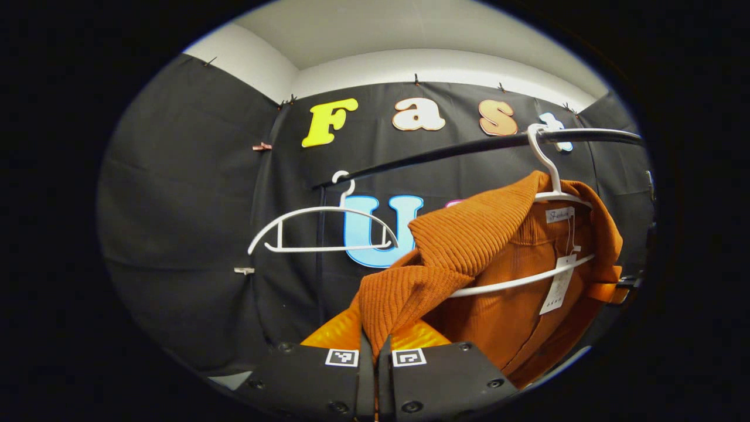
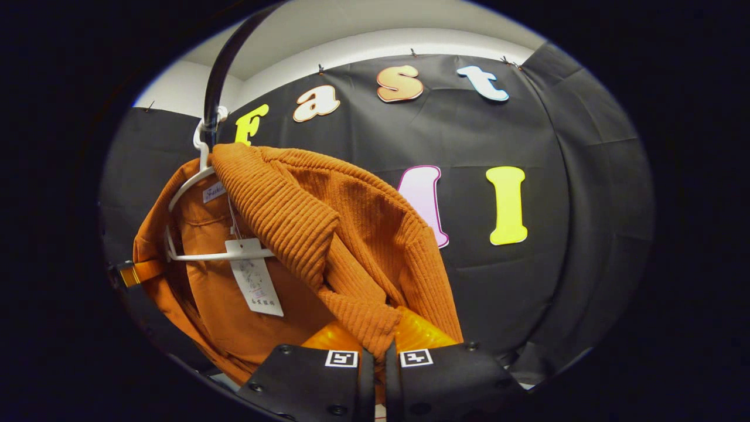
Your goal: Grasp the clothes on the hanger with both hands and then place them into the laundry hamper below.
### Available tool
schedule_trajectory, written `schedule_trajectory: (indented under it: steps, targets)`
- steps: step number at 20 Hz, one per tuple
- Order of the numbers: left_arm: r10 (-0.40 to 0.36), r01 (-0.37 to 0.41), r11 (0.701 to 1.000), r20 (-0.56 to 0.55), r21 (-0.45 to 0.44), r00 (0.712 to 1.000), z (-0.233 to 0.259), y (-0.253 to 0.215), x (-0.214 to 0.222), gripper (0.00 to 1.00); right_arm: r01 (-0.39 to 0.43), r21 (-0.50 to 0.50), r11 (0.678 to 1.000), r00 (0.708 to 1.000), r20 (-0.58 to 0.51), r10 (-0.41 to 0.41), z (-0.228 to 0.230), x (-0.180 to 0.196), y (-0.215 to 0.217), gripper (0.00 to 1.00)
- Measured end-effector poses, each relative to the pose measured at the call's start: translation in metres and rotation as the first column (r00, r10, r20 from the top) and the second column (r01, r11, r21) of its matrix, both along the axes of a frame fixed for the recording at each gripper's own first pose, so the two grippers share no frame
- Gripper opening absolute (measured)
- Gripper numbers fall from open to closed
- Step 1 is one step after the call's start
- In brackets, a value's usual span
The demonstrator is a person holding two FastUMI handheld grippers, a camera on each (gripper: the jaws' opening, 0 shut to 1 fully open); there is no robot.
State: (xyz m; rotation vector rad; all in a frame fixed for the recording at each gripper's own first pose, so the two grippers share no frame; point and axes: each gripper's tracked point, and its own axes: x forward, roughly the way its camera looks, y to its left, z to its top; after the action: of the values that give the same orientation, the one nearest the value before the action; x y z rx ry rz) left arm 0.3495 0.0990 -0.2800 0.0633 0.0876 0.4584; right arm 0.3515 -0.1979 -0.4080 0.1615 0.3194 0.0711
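My left gripper (image 1: 375, 343) and right gripper (image 2: 378, 346) each pinch one garment (image 1: 469, 246). Two hangers: one loaded (image 1: 551, 176), one bare (image 1: 322, 228), on one rail (image 1: 457, 149).

No readable text on garment tags (image 2: 256, 285).

We see a burnt-orange ribbed garment (image 1: 469, 246) on a white hanger (image 1: 545, 176), a second white hanger (image 1: 322, 231) bare, a black rail (image 1: 457, 149), and a white paper tag (image 2: 255, 284).
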Motion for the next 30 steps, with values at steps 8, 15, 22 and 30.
schedule_trajectory:
  steps: [8, 15, 22, 30]
  targets:
    - [0.038, -0.044, 0.992, 0.048, 0.122, 0.998, 0.046, 0.018, -0.009, 0.06, 0.025, 0.013, 1.000, 0.996, 0.084, -0.026, 0.045, 0.013, -0.040, 0.11]
    - [-0.008, -0.007, 0.978, 0.073, 0.207, 0.997, 0.088, 0.028, 0.009, 0.07, 0.071, 0.025, 0.997, 0.983, 0.166, -0.074, 0.079, 0.055, -0.065, 0.11]
    - [-0.107, 0.104, 0.968, 0.001, 0.229, 0.994, 0.086, 0.045, 0.050, 0.07, 0.042, -0.028, 0.999, 0.972, 0.231, -0.034, 0.100, 0.092, -0.073, 0.11]
    - [-0.161, 0.164, 0.985, -0.066, 0.049, 0.985, 0.026, 0.070, 0.066, 0.07, -0.028, -0.039, 0.999, 0.992, 0.120, 0.033, 0.042, 0.101, -0.053, 0.16]
